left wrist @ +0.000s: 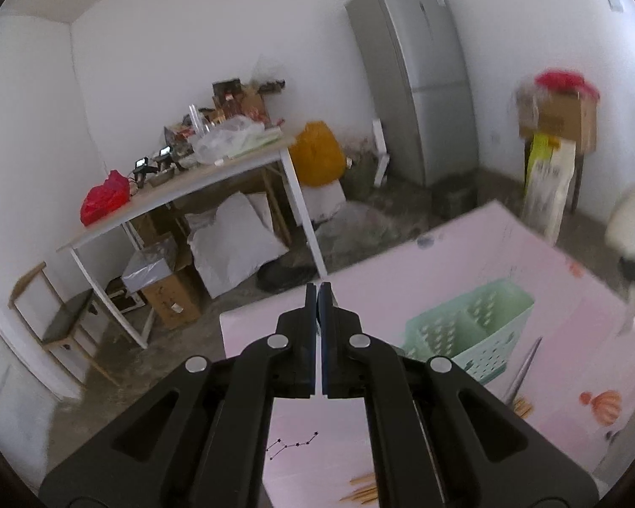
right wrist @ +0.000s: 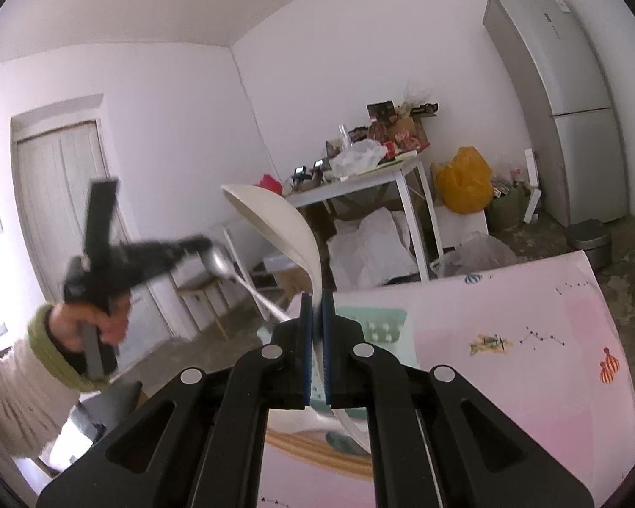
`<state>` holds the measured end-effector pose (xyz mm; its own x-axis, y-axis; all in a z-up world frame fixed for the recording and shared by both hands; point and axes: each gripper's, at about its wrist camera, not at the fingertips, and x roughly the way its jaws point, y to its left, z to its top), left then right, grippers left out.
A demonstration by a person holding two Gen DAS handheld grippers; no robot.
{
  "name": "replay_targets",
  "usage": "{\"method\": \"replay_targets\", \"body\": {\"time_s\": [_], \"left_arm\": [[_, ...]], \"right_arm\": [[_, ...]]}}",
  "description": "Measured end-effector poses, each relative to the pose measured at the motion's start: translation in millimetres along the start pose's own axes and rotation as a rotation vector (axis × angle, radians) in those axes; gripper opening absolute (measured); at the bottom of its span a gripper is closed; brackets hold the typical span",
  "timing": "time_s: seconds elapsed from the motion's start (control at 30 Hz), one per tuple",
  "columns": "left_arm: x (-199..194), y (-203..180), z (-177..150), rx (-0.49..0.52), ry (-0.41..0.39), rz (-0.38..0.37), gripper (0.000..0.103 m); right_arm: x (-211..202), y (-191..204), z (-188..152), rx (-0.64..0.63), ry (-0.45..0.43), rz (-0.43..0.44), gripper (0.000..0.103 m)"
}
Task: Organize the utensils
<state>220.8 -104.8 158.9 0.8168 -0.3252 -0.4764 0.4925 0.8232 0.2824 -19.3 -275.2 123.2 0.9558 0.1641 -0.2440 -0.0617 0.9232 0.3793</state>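
Observation:
My right gripper is shut on the curved handle of a white ladle, whose bowl rises up and to the left. A mint-green slotted utensil basket stands on the pink tablecloth, and part of the basket shows behind my right fingers. My left gripper is shut with nothing between its pads, above the table's far edge. From the right wrist view the left gripper is blurred, held high in a hand. A metal spoon shows just past its tip; contact is unclear. Wooden chopsticks lie on the cloth.
A metal utensil lies right of the basket. Beyond the table stand a cluttered white side table, a grey fridge, an orange bag and stacked cardboard boxes. A white door is on the left.

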Motion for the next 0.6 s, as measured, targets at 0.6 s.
{"method": "replay_targets", "body": {"time_s": [0.6], "left_arm": [[61,7,-39,-0.203,0.072,-0.21,0.037]], "right_arm": [[87,-44,43,0.198,0.024,0.288,0.004]]}}
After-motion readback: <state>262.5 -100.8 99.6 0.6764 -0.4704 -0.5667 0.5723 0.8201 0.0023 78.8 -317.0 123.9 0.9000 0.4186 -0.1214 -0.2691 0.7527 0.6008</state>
